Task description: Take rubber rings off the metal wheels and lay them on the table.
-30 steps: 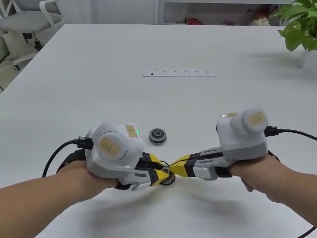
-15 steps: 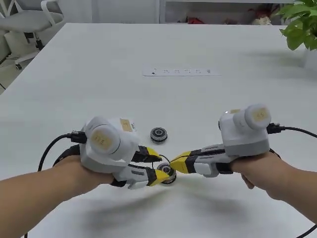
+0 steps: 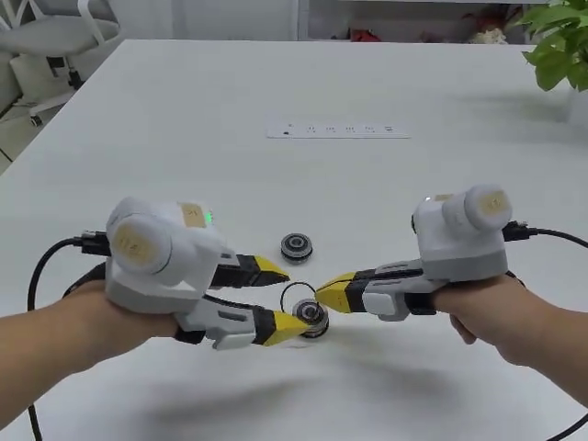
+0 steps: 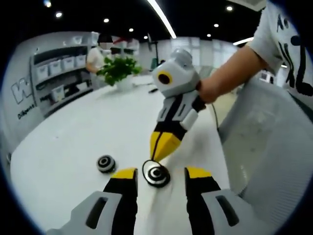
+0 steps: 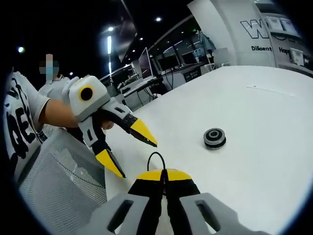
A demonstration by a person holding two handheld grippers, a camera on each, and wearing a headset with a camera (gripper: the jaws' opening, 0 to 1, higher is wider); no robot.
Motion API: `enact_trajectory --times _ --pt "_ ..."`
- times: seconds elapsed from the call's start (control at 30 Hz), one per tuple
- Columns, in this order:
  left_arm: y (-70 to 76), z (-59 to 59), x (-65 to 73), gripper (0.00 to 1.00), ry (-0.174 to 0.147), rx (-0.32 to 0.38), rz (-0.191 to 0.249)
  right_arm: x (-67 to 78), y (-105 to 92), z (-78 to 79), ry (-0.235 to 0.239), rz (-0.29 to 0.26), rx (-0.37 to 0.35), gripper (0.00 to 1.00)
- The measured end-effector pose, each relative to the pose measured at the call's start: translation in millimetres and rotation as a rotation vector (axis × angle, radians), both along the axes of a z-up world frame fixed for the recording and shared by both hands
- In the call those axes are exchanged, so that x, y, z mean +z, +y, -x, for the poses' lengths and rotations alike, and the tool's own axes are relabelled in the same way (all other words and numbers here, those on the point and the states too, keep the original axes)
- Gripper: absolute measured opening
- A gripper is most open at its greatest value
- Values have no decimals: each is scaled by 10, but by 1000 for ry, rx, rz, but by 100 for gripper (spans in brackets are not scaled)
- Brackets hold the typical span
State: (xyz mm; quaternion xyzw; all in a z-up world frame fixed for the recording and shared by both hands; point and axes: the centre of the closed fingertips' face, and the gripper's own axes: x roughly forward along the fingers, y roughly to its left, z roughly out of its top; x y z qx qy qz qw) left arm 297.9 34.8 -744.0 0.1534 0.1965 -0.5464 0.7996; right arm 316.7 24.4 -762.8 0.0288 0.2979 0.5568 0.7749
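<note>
A small metal wheel (image 3: 310, 315) lies on the white table (image 3: 276, 184) between the two grippers. My right gripper (image 3: 323, 296) is shut on a thin black rubber ring (image 3: 290, 287), which stands up as a loop (image 5: 156, 157) above its closed yellow tips (image 5: 165, 178). My left gripper (image 3: 283, 295) is open, its jaws spread wide on either side of the wheel (image 4: 156, 175) without touching it. In the left gripper view the right gripper (image 4: 164, 144) points down at the wheel. A second wheel (image 3: 296, 245) with its ring on lies just beyond, also seen in the gripper views (image 4: 105, 163) (image 5: 214, 137).
A socket panel (image 3: 337, 130) is set into the table farther back. A green plant (image 3: 560, 46) stands at the far right corner and an office chair (image 3: 55, 37) at the far left. Cables trail from both grippers toward the near table edge.
My left gripper has opened and drawn back to the left, letting go of the wheel. The right gripper has stayed shut on the ring over the wheel.
</note>
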Motion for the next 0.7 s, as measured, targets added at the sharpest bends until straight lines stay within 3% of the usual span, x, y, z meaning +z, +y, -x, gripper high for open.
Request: enact_trajectory --times 0.33,0.7 --pt "164 19 181 49 -15 41 58 59 54 15 0 -8 11 0" --pt "448 42 245 57 -22 97 75 91 167 2 4 -14 31 0"
